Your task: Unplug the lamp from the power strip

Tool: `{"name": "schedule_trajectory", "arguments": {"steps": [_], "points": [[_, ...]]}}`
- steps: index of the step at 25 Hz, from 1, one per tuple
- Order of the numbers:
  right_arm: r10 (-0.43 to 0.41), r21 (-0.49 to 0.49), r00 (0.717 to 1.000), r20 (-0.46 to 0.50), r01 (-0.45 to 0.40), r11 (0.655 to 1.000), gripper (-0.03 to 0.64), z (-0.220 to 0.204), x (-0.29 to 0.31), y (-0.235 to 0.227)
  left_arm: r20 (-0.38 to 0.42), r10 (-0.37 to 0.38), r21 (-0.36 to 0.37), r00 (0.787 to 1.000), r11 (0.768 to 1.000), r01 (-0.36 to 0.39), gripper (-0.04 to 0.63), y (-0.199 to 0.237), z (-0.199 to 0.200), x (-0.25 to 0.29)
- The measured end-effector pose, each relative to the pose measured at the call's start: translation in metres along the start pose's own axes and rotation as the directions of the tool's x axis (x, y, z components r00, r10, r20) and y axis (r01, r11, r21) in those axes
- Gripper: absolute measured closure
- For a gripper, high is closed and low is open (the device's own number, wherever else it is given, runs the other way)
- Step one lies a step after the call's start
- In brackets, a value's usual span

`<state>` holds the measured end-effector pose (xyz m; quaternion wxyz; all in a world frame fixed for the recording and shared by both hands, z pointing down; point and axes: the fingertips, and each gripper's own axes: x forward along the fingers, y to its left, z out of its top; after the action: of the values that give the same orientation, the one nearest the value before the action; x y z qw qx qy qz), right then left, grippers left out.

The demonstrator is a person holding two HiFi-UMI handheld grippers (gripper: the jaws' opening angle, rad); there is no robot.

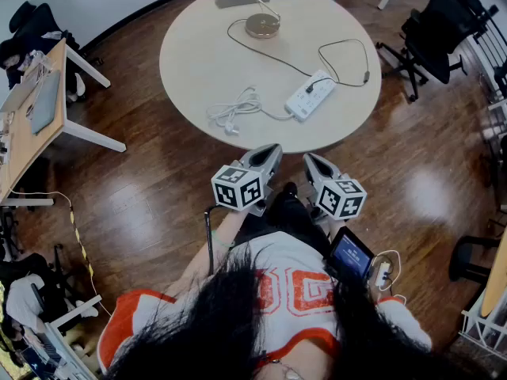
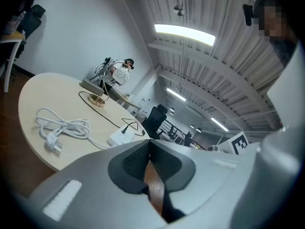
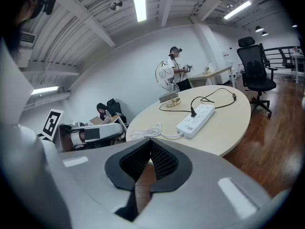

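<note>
Round table [image 1: 198, 62] bears one lamp [image 1: 262, 25], its black cord [image 1: 348, 44] plugged into one power strip [image 1: 310, 95], beside one coiled white cable [image 1: 235, 109]. Left gripper [image 1: 272, 150] and right gripper [image 1: 310, 159] hang short of it, both clenched, empty.

Illumination is even, supplied by ceiling strip lights [image 2: 185, 34]. The wooden floor [image 1: 428, 192] shows soft glare patches. Both gripper views exhibit strong fisheye distortion, dark vignetted corners and blurred near foreground.
</note>
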<state>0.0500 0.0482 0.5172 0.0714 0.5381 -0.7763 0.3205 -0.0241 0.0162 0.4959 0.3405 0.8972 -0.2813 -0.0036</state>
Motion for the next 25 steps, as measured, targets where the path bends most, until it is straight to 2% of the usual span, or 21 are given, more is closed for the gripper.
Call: {"name": "schedule_trajectory", "arguments": {"steps": [6,13,25], "points": [[0.024,-0.053,0.999,-0.045,-0.026,0.998,0.614,0.005,0.019,-0.004,0.012,0.017,-0.008,1.000,1.000,-0.017,0.595,0.013,0.009,0.010],[0.055,-0.067,0.995,-0.085,-0.061,0.996,0.607,0.021,0.053,-0.017,0.035,0.083,-0.034,0.996,0.996,-0.082,0.595,0.037,0.028,0.022],[0.071,-0.046,0.987,-0.144,-0.078,0.996,0.607,0.065,0.095,-0.089,0.012,0.132,-0.065,0.991,0.989,-0.131,0.595,0.050,0.045,0.099]]}}
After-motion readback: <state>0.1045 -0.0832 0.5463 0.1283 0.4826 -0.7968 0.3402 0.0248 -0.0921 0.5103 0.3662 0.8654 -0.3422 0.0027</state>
